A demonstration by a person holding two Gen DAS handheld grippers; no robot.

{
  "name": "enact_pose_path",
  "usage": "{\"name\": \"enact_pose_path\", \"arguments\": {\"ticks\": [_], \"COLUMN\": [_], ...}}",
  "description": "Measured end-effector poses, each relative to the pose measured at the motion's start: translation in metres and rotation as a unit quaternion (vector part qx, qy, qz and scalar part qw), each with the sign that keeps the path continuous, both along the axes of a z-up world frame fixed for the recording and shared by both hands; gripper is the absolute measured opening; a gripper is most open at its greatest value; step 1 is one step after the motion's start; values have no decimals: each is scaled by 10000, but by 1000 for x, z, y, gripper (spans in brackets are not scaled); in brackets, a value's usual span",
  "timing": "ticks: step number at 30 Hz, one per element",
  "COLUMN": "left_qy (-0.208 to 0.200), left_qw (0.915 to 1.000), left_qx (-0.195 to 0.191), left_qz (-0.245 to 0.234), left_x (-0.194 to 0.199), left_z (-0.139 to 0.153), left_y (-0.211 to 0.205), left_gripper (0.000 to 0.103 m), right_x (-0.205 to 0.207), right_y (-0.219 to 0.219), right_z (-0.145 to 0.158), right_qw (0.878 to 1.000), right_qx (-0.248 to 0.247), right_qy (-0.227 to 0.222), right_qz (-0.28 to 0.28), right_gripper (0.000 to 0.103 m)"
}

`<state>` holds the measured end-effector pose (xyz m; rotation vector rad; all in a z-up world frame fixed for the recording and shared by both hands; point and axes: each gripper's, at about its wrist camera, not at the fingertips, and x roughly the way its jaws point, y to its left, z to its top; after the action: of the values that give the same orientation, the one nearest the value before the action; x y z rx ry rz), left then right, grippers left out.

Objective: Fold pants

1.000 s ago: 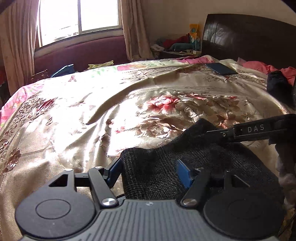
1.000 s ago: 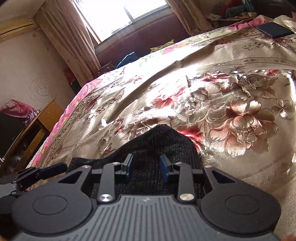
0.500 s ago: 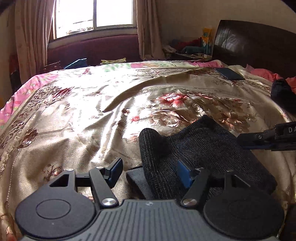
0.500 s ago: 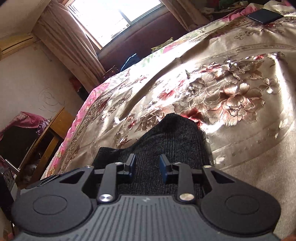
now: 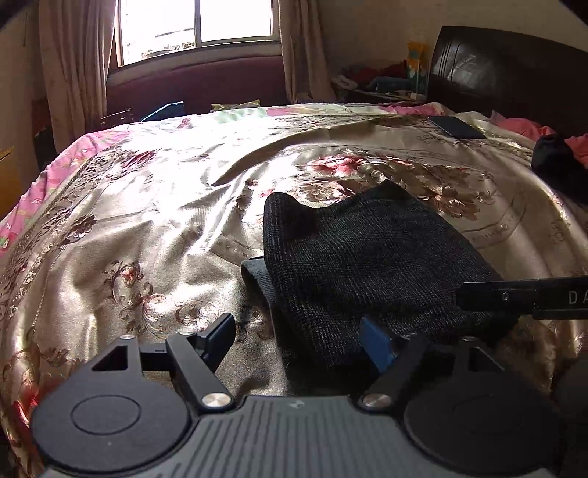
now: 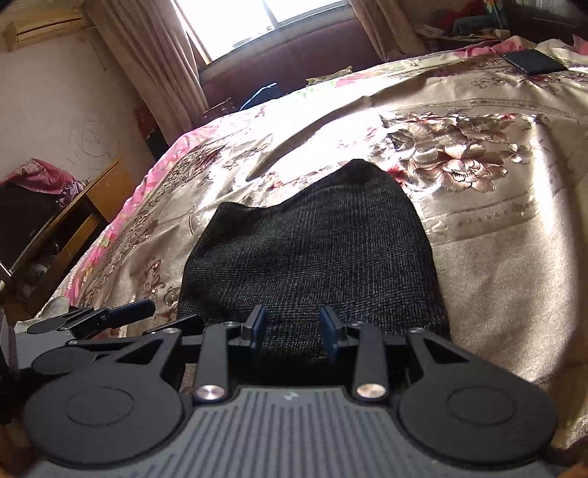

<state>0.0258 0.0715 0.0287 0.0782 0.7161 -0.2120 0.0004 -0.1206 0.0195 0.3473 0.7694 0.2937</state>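
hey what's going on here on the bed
A person with a gripper in each hand is folding dark pants on a floral bedspread. The pants lie in a compact folded bundle. The left gripper is open beside its edge, and the right gripper is open over the near end, gripping nothing.

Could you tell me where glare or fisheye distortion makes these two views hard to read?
Left wrist view: the window is blown out, sunlight glares white on the satin bedspread, and the dark pants keep little detail. Right wrist view: a similar white patch on the bedspread sits just beyond the pants; the bed edge bows and the corners vignette.
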Motion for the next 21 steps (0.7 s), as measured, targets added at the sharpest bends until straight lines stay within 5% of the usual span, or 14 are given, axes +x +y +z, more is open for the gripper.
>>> {"name": "enact_pose_path", "arguments": {"ticks": [5, 21], "left_qy": [174, 16], "left_qw": [9992, 9992], "left_qx": [-301, -20], "left_qz": [181, 402], "left_x": [-23, -44], "left_z": [-4, -5], "left_y": [-6, -25], "left_gripper": [88, 103], "right_x": [-15, -27], "right_y": [1, 9], "right_z": [-2, -2], "right_qw": [9996, 9986], "right_qx": [-113, -496], "right_qy": [214, 78], "right_qz": [-146, -189], "right_gripper": [35, 42]}}
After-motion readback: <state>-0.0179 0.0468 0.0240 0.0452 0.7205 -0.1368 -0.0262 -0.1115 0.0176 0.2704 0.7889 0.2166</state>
